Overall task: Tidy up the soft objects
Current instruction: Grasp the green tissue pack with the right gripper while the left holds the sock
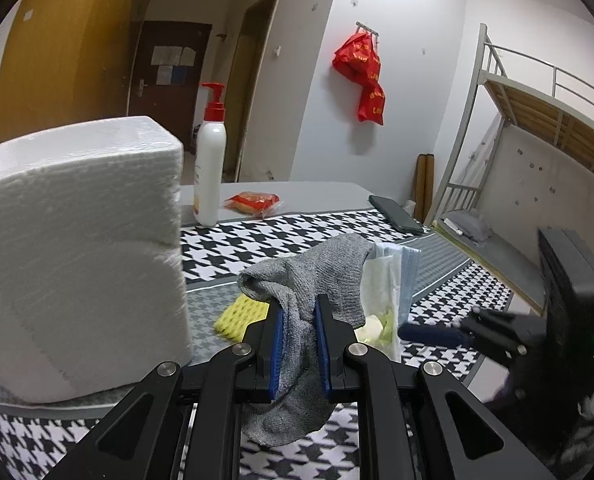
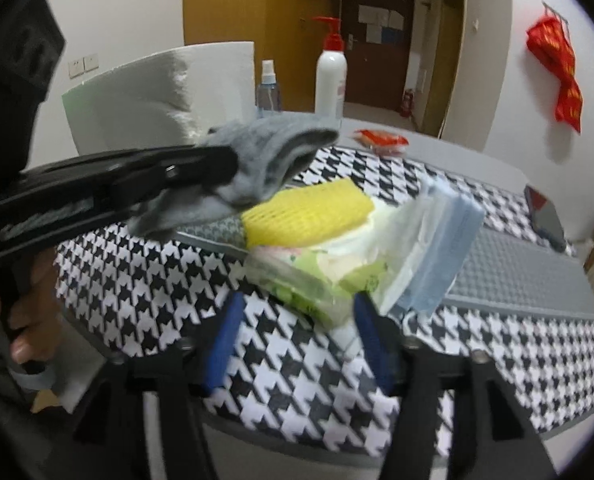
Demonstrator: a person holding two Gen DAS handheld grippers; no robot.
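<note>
Two hand-held grippers over the houndstooth surface [image 2: 297, 380].
The left hand-held gripper [image 1: 299, 320] clamps a grey sock [image 1: 317, 276] above the yellow sponge [image 2: 309, 210]; the right hand-held gripper [image 2: 297, 320] gapes wide before a tissue pack [image 2: 317, 276].

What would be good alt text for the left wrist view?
The left tool is shut on a grey sock, lifted above a houndstooth cloth. A large white paper roll stands at left; a yellow sponge and tissue pack lie behind the sock.

We see a coarse-knit grey cloth sock [image 1: 317, 276], a foamy-looking yellow mesh sponge [image 2: 309, 210] and perhaps glossy plastic tissue wrap [image 2: 317, 276].
</note>
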